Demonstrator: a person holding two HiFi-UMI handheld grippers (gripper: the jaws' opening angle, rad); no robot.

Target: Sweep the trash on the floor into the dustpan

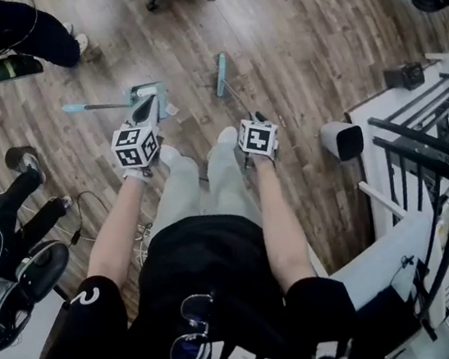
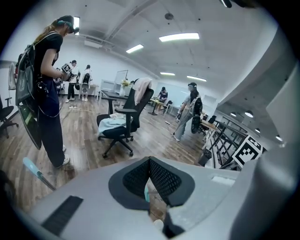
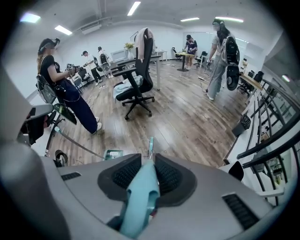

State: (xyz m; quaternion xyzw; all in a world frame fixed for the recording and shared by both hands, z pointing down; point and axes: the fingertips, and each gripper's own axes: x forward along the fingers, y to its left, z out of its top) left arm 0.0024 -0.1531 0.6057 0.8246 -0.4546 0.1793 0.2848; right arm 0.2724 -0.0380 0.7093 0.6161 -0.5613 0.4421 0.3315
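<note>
- Dustpan lies on the wood floor, just ahead of my left tool. The dustpan handle runs off to the left.
- Left tool: jaws pressed together at the tips.
- Right tool: clamped on the teal broom handle. The broom head is on the floor, right of the dustpan and apart from it.
- Beyond: black office chair, people standing.

This is an open-plan office. It has a wood-plank floor, a swivel chair on castors and desks behind it. Long ceiling lights run overhead, a black railing lines one side, and several people stand about.
</note>
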